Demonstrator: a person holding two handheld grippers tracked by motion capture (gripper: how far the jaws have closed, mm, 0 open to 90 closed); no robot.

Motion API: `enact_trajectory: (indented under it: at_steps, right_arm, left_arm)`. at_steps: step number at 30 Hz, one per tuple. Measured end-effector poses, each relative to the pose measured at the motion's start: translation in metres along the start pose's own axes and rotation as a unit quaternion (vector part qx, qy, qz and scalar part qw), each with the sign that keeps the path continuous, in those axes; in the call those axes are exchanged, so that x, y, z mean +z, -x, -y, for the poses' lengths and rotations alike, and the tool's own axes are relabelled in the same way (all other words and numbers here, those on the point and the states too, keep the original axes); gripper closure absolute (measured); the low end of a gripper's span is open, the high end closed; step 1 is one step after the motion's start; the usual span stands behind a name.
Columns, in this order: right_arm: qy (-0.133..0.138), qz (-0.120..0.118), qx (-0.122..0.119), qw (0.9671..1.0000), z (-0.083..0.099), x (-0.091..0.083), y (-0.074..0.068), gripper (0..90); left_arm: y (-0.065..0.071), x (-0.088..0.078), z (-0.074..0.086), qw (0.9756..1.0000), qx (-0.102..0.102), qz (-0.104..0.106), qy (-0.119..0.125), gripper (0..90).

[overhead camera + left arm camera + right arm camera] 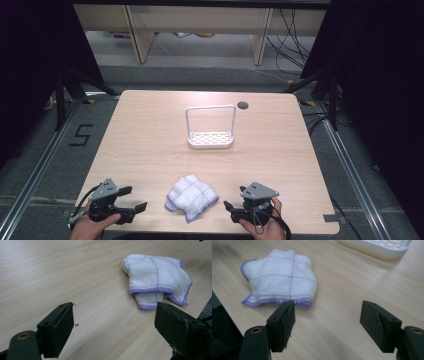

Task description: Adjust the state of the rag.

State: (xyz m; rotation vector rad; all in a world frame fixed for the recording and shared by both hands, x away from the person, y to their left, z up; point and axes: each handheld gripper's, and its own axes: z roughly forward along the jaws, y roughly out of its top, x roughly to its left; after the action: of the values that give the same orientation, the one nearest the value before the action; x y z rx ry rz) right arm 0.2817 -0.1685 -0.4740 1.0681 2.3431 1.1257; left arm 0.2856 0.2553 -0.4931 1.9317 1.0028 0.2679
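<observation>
Two grippers flank a crumpled cloth at the tabletop's near edge.
Left gripper and right gripper both gape, jaws released; bare wood separates the cloth from the white rack.

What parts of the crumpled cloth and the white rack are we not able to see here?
- Cloth: its underside and inner folds are hidden by its own bunching in all views.
- White rack: in the right gripper view the top edge cuts off all but its base.
- Rack base slots: too small to count in the high view.
</observation>
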Motion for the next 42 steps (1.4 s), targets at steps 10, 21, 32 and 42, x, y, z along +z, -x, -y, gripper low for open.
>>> enact_trajectory:
  at_steps: [10, 21, 32, 42]
  right_arm:
    - [0.009, -0.051, -0.035, 0.9980, -0.012, 0.010, -0.026, 37.0]
    - [-0.002, -0.084, -0.082, 0.9930, -0.029, 0.034, -0.060, 42.0]
    - [-0.007, -0.107, -0.122, 0.9866, -0.053, 0.064, -0.088, 47.8]
    - [-0.030, -0.101, -0.155, 0.9823, -0.064, 0.096, -0.104, 47.9]
  left_arm:
    - [-0.002, 0.001, 0.000, 1.0000, 0.000, -0.006, -0.006, 15.7]
    - [-0.003, 0.003, 0.001, 1.0000, 0.001, -0.009, -0.004, 16.4]
    - [-0.004, 0.002, 0.001, 0.9998, 0.001, -0.011, -0.015, 16.7]
    - [-0.004, 0.002, 0.001, 0.9998, 0.000, -0.010, -0.016, 16.7]
